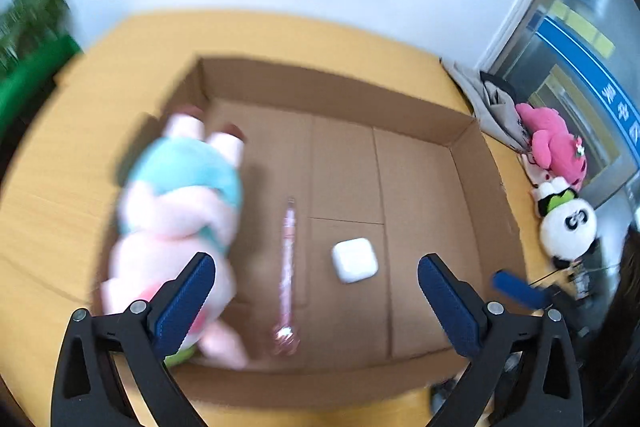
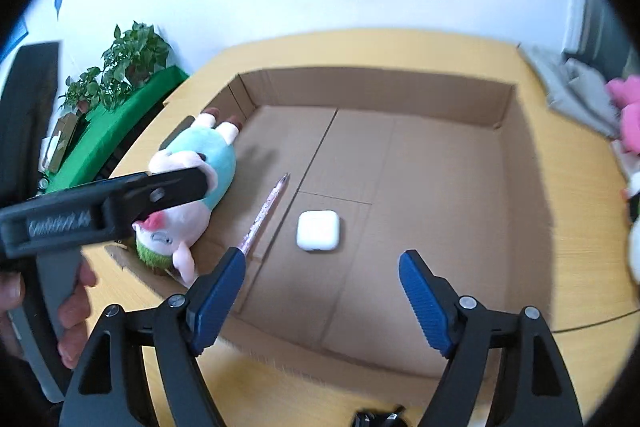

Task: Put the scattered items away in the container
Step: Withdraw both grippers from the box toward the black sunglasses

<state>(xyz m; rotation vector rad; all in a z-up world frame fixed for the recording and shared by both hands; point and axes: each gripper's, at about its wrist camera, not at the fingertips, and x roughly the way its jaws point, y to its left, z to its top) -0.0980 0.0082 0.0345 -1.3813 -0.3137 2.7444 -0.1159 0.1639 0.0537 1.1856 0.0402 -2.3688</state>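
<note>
A shallow cardboard box [image 1: 472, 155] [image 2: 520, 163] lies on a yellow table. In it are a pink pen [image 1: 289, 267] [image 2: 266, 213] and a white earbud case [image 1: 355, 260] [image 2: 318, 230]. A pink pig plush in a teal shirt [image 1: 180, 211] [image 2: 192, 179] lies over the box's left wall, blurred in the left wrist view. My left gripper [image 1: 316, 283] is open and empty above the box; one of its fingers [image 2: 176, 187] shows over the plush. My right gripper [image 2: 320, 291] is open and empty above the box's near side.
A pink plush [image 1: 556, 143] [image 2: 628, 115] and a panda plush [image 1: 568, 227] lie at the table's right edge beside a grey bag [image 1: 492, 103] [image 2: 576, 95]. A plant [image 2: 120, 63] on a green surface stands at the left.
</note>
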